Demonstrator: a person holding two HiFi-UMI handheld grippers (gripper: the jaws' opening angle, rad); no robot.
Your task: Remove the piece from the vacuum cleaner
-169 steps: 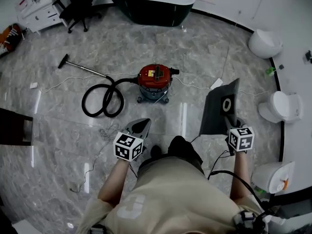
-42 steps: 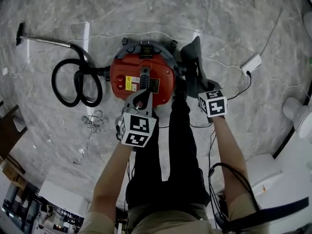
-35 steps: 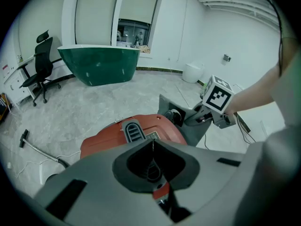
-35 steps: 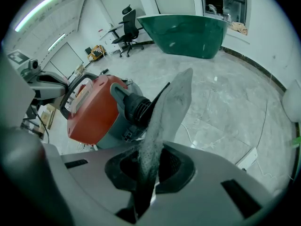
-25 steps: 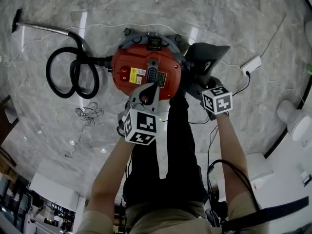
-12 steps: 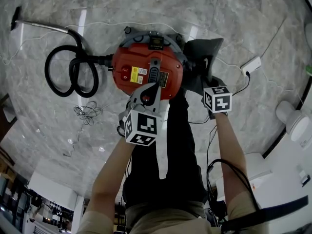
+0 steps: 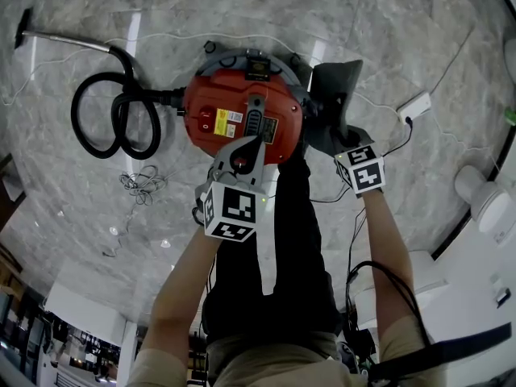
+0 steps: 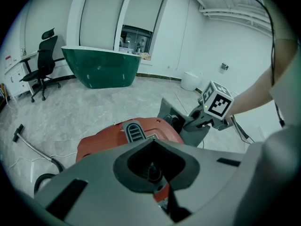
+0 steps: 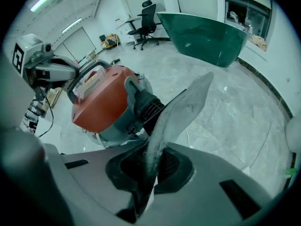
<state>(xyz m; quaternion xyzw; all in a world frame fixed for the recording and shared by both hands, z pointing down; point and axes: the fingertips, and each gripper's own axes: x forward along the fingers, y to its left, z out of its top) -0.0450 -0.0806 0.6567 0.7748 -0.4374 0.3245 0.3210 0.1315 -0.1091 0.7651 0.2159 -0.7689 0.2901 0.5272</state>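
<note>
The red vacuum cleaner [image 7: 234, 111] stands on the marble floor just ahead of the person's feet. A flat grey bag-like piece [image 7: 334, 95] sticks out from its right side, and one end of it sits at the black ribbed port [image 9: 146, 105]. My right gripper [image 7: 343, 139] is shut on the near end of that grey piece [image 9: 183, 102], which runs up between the jaws. My left gripper [image 7: 246, 153] hovers over the vacuum's top by the black handle [image 8: 134, 132]. Its jaws meet at the tips [image 8: 151, 145] and I see nothing between them.
A coiled black hose [image 7: 113, 127] and its metal wand [image 7: 64, 41] lie left of the vacuum. A loose cable [image 7: 137, 185] and a white power strip [image 7: 415, 103] are on the floor. White toilets [image 7: 484, 196] stand at the right. A green bathtub [image 8: 101, 69] is further off.
The right gripper has rolled, and the grey piece has turned from a broad flat face to a narrower upright one. The left gripper and the vacuum have stayed put.
</note>
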